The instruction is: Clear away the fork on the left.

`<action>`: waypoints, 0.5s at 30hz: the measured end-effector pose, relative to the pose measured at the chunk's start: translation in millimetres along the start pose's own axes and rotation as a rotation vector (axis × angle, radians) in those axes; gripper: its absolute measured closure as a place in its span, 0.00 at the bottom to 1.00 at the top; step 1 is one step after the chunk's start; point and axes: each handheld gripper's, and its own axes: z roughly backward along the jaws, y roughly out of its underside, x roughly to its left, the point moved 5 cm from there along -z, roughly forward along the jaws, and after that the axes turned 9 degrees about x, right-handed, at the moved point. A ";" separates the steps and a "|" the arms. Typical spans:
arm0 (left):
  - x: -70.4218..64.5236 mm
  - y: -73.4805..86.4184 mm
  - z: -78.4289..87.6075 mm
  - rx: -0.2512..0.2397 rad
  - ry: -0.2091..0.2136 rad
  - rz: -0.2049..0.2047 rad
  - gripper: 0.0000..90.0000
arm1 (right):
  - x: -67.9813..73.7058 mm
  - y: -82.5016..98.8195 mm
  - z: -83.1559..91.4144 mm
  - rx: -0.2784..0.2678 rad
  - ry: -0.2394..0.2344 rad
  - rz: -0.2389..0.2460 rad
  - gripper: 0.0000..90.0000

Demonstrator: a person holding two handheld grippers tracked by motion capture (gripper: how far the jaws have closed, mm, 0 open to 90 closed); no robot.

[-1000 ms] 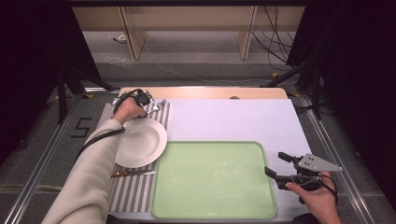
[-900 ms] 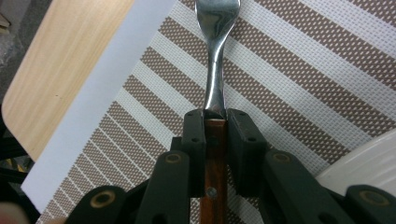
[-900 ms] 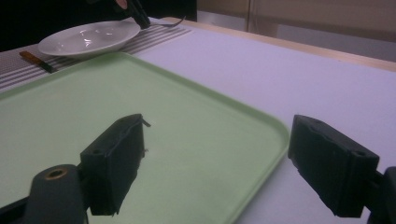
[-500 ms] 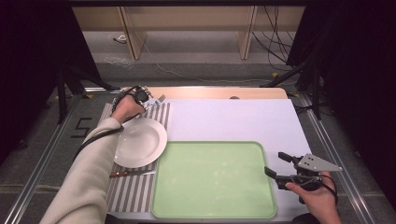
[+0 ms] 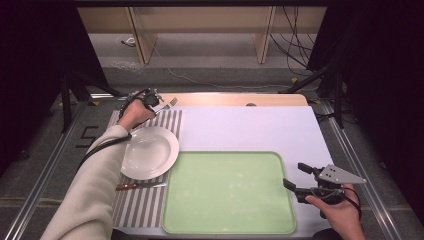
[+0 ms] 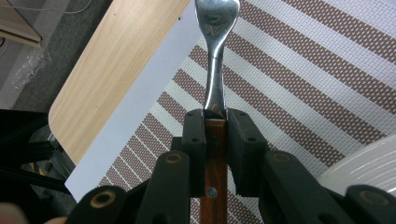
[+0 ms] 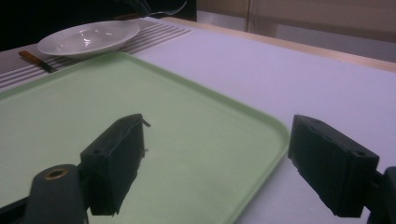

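Above the striped placemat (image 6: 289,60), the left gripper (image 6: 215,116) clamps the fork (image 6: 215,70) by its wooden handle; the tines are cut off at the frame edge. Nearby lie the white plate (image 5: 149,152), knife (image 5: 140,186) and green tray (image 5: 227,192). The right gripper (image 7: 215,154) stands with jaws apart, empty.

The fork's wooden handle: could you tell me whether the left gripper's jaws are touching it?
Touching. The left gripper view shows the left gripper with both black jaws pressed flat against the fork handle, no gap on either side.
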 end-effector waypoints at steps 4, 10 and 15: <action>-1.2 -0.3 5.0 -0.003 0.004 0.006 0.86 | 0.0 0.0 0.0 0.001 0.000 0.001 0.22; -3.4 0.4 13.6 -0.011 0.006 0.031 0.86 | 0.2 -0.2 0.1 -0.001 0.000 0.001 0.22; -8.4 1.3 20.6 -0.036 0.017 0.038 0.86 | 0.5 -0.3 -0.1 0.000 0.001 0.003 0.22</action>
